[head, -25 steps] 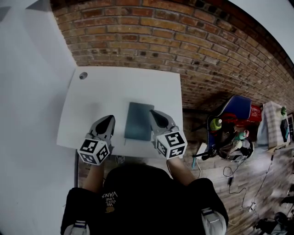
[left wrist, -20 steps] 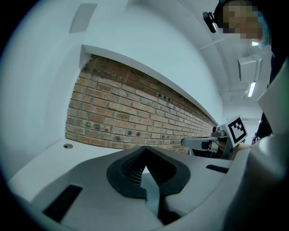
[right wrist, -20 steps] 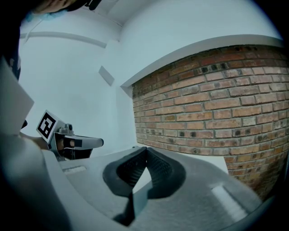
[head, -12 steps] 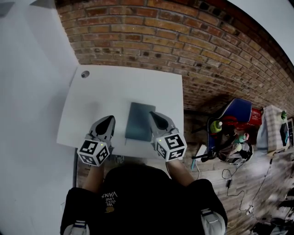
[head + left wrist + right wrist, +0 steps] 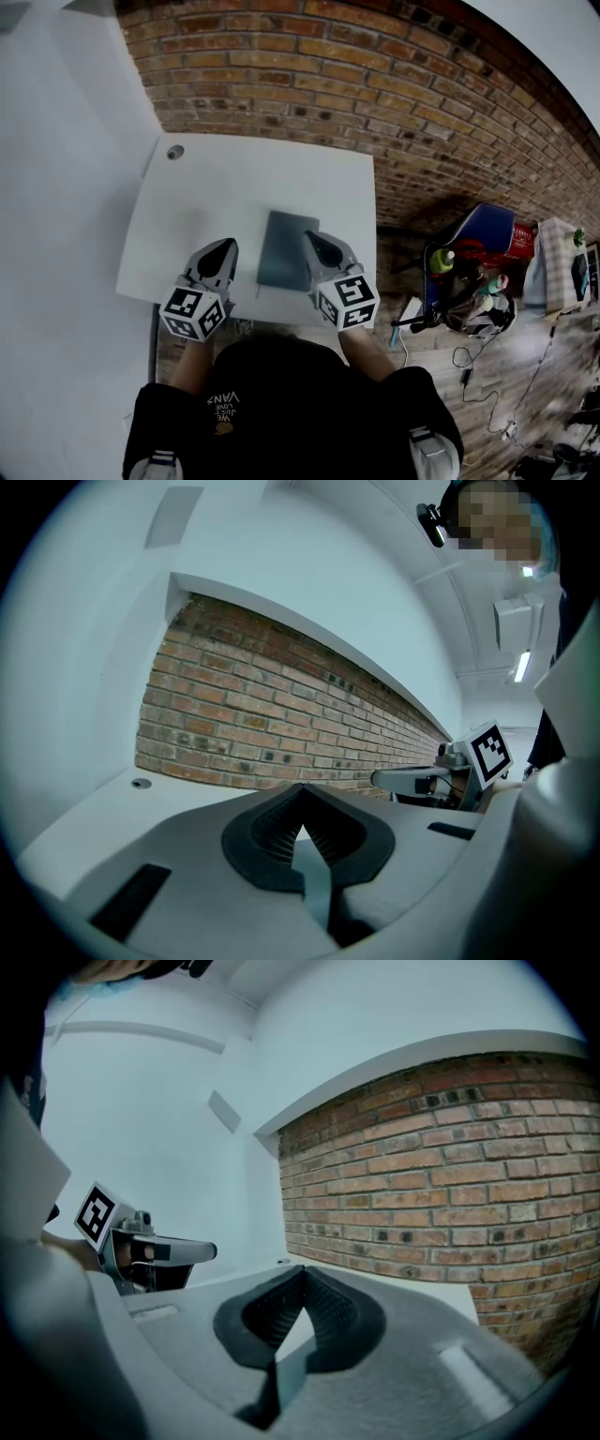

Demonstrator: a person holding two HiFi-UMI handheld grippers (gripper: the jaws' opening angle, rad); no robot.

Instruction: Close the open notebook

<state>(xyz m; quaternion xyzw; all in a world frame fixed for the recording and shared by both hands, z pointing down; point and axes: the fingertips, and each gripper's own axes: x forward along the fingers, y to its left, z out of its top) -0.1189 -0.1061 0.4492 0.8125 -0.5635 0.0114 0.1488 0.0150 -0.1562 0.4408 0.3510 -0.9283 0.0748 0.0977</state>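
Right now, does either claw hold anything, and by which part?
Nothing is held. The left claw and the right claw are both shut and empty, one at each side of the notebook.

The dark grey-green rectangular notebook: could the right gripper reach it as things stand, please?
Probably yes: the right gripper is right beside the notebook on the white table, nothing between them, though its jaws are shut.
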